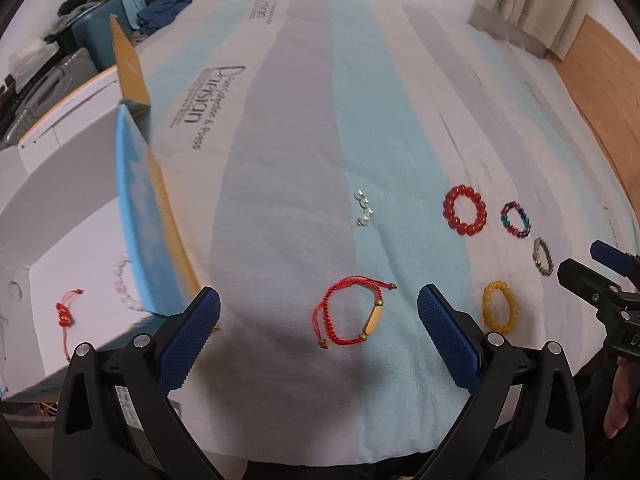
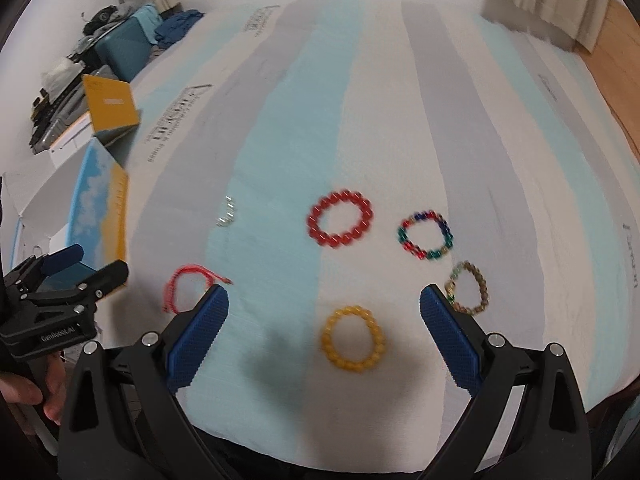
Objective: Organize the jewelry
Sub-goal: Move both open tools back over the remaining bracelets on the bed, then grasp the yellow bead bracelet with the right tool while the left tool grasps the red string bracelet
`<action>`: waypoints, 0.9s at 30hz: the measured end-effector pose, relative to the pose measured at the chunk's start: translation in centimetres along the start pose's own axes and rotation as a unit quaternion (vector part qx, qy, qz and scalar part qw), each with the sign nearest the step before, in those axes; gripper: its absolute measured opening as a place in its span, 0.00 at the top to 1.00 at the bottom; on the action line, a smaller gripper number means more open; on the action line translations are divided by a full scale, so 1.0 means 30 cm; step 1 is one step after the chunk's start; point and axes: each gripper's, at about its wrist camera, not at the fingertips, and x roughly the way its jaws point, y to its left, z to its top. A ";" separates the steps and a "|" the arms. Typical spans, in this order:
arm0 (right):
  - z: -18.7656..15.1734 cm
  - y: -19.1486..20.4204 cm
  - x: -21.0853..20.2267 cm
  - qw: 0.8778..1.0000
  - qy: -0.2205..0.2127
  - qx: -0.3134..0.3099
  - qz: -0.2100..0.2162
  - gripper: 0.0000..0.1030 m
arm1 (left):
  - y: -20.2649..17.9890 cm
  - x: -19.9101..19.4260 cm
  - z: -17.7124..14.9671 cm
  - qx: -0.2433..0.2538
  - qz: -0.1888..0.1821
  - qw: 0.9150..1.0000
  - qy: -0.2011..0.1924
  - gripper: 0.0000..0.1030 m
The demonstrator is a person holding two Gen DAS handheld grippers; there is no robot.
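So this looks like the middle of the sort: some pieces are already boxed and 6 are out on the striped sheet [image 1: 280,200].

The left gripper [image 1: 319,306] has its jaws spread wide with nothing in them, and the red cord bracelet [image 1: 352,314] lies flat right between the 2 blue pads, a touch closer to the right-hand one. My guess is that's the next pick. It calls for dropping straight down and closing on the cord or the gold bar bead, low enough to catch thin string without bunching the sheet.

The right gripper [image 2: 324,300] is spread and empty too, with the yellow bead bracelet [image 2: 353,338] sitting between its jaws, a bit nearer the camera than the tips. Just off its right jaw is the brown bead bracelet [image 2: 467,289]; farther ahead are the red bead bracelet [image 2: 340,218] and the multicolour bracelet [image 2: 426,235]. A small silver piece [image 1: 364,209] lies well ahead of the left jaws, too blurry to name properly.

The open white box [image 1: 80,240] sits off the left jaw's outer side. Inside it: a small red cord piece [image 1: 66,310] and a pale pink bead strand [image 1: 124,284] against the blue wall.
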 end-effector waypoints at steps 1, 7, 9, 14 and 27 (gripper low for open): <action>-0.006 -0.013 0.012 1.000 0.002 0.003 -0.001 0.10 | -0.007 0.019 -0.005 0.001 0.000 1.000 0.002 0.06; -0.061 -0.084 0.098 1.000 0.019 0.015 -0.007 0.10 | -0.027 0.116 -0.033 0.004 0.005 1.000 0.021 0.06; -0.074 -0.095 0.116 1.000 0.021 0.015 -0.010 0.10 | -0.029 0.142 -0.042 0.005 0.007 1.000 0.026 0.06; -0.114 -0.126 0.173 0.999 0.034 0.017 -0.014 0.10 | -0.027 0.199 -0.058 0.006 0.014 0.999 0.036 0.06; -0.184 -0.174 0.283 0.997 0.064 0.024 -0.021 0.21 | -0.010 0.306 -0.091 -0.002 0.019 0.998 0.060 0.20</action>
